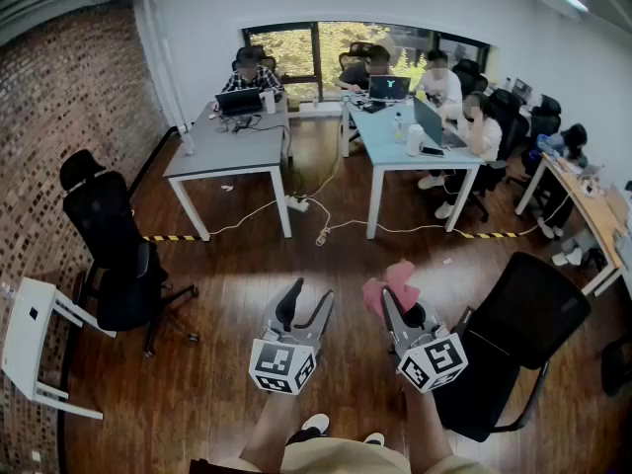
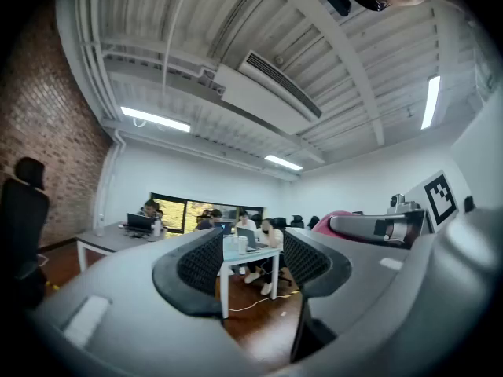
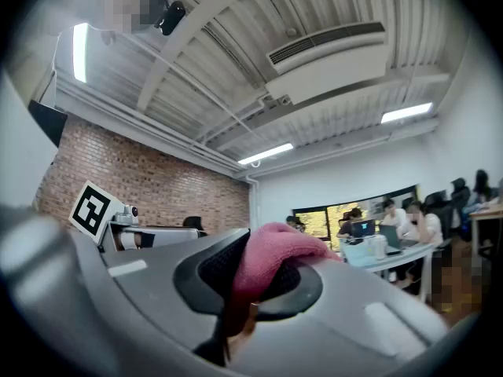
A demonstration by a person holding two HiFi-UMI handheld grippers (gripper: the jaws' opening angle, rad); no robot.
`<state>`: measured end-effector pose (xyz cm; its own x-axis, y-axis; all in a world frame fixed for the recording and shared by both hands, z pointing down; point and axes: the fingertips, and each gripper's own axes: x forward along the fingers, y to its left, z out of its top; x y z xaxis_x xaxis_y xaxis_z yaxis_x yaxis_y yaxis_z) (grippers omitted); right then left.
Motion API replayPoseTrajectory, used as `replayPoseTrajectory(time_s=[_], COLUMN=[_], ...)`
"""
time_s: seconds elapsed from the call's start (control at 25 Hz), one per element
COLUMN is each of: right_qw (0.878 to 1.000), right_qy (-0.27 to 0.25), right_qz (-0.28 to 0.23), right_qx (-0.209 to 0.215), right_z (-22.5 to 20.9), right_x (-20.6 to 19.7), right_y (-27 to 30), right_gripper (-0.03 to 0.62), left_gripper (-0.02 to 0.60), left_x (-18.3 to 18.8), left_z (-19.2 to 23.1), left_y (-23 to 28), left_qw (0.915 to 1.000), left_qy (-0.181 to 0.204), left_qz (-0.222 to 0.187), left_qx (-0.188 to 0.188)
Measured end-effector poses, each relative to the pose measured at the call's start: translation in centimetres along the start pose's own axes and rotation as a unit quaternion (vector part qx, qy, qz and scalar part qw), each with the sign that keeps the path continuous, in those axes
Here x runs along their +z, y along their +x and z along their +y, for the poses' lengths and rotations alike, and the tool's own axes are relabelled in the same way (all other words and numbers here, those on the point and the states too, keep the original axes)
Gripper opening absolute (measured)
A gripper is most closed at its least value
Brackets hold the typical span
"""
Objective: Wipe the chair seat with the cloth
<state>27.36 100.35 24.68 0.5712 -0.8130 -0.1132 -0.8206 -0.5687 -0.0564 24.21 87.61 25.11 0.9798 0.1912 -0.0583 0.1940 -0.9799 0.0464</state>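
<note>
Standing over a wooden floor (image 1: 326, 265), the person holds both grippers out in front, tilted upward so each gripper view takes in ceiling and far wall. The left gripper (image 1: 304, 309) has its fingers (image 2: 200, 264) spread apart with nothing between them; only the distant room shows through the gap. The right gripper (image 1: 403, 312) has its fingers pinching a pink cloth (image 1: 388, 286), and in the right gripper view the cloth (image 3: 271, 258) bulges up and over between the dark pads. The cloth is held in the air, touching no surface. A black office chair (image 1: 523, 314) stands just to the right of the right gripper, its seat (image 1: 484, 408) low at the frame's lower right and apart from the cloth. A second black chair (image 1: 114, 255) stands well off to the left near the brick wall (image 1: 59, 97), with a white stand (image 1: 30, 334) beside it. Further back are a grey table (image 1: 227, 151) and a pale blue table (image 1: 395, 146), with people seated at laptops by the window (image 1: 336, 42). White cables (image 1: 316, 210) trail across the floor between the two tables.
</note>
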Motion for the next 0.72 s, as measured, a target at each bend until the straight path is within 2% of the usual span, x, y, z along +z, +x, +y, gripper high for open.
replayPoseTrajectory(time_s=[0.2,0.36,0.4,0.48,0.6,0.72], right_qw=[0.994,0.978,0.970,0.948,0.920,0.888], right_qy=[0.022,0.032,0.030,0.031,0.042,0.053], right_qz=[0.018,0.041,0.042,0.042,0.042,0.032], right_qx=[0.106,0.202,0.239,0.313,0.388,0.457], right_z=[7.9,17.7,20.9,27.9,37.3,46.2], right_x=[-3.0,-5.1,-5.4,-6.1,-7.6,-8.0], right_y=[6.8,10.3,11.6,14.4,17.4,19.9], right_gripper=[0.015,0.017,0.016,0.017,0.015,0.017], left_gripper=[0.219,0.219,0.219,0.219,0.219,0.216], left_x=[0.1,-0.8,-0.7,-0.4,0.0,1.0], left_z=[7.5,13.0,14.9,19.0,24.6,29.3], left_y=[-7.0,-15.1,-17.8,-23.4,-31.7,-39.8], left_qw=[0.9947,0.9830,0.9761,0.9570,0.9280,0.8906], left_qy=[0.003,0.003,0.008,0.016,0.019,0.030], left_qz=[0.003,0.019,0.019,0.011,-0.004,-0.020], left_qx=[0.103,0.183,0.216,0.290,0.372,0.453])
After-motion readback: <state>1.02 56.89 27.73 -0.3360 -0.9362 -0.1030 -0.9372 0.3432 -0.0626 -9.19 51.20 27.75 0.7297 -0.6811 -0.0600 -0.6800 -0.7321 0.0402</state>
